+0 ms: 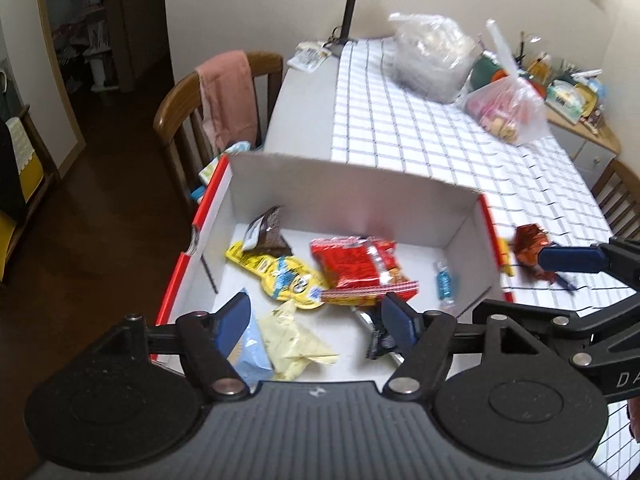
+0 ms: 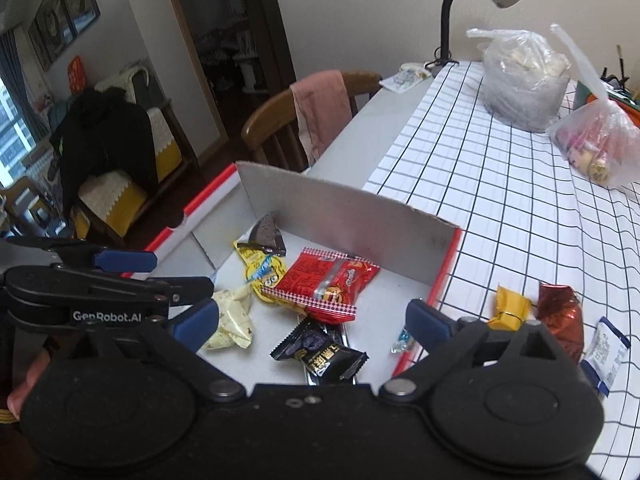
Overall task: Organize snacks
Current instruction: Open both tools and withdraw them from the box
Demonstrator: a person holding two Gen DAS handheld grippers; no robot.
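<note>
The snacks mostly lie in the white cardboard box [image 2: 400, 236] at the table's edge: a red packet [image 2: 324, 284], a yellow packet [image 2: 262, 270], a dark wedge-shaped one [image 2: 268, 236], a cream pouch [image 2: 232, 320], a black packet [image 2: 320, 356] and a small blue sweet [image 1: 443, 282]. Outside it on the checked cloth [image 2: 500, 168] wait a yellow sweet [image 2: 508, 306], a foil-wrapped red one [image 2: 560, 316] and a white sachet [image 2: 608, 356]. Both tools hang above the box, released and empty: the left gripper [image 1: 316, 320] with jaws apart, the right gripper [image 2: 312, 320] spread wide. This looks like the pause between drops; next, the right gripper would need to swing to the loose sweets beside the box and close on one.
</note>
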